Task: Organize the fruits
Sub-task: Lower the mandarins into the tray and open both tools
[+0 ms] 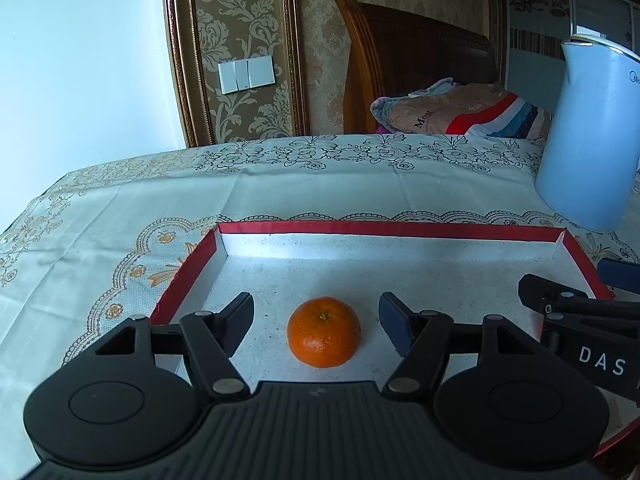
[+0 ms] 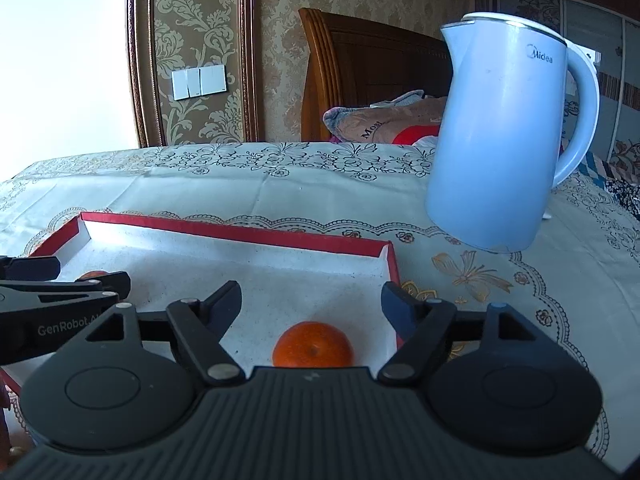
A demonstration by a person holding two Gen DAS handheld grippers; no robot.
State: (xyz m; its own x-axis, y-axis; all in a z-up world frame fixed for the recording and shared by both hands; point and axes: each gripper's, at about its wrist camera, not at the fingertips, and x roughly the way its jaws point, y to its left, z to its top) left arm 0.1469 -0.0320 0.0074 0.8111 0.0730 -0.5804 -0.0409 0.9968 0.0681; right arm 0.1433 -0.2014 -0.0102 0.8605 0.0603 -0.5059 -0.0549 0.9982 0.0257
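Note:
A shallow white box with a red rim (image 1: 380,227) (image 2: 240,234) lies on the table. In the left wrist view an orange (image 1: 324,332) rests on the box floor between the fingers of my left gripper (image 1: 316,312), which stands open with a gap on each side. My right gripper (image 1: 576,280) shows at the right edge. In the right wrist view a second orange (image 2: 313,346) sits near the box's right wall, low between the open fingers of my right gripper (image 2: 312,296), its lower half hidden by the gripper body. My left gripper (image 2: 80,274) partly hides the first orange (image 2: 94,275).
A tall light-blue electric kettle (image 2: 500,140) (image 1: 592,128) stands on the patterned tablecloth (image 1: 280,184) just beyond the box's far right corner. A wooden headboard and a folded blanket (image 1: 460,108) lie behind the table. A wall is at the left.

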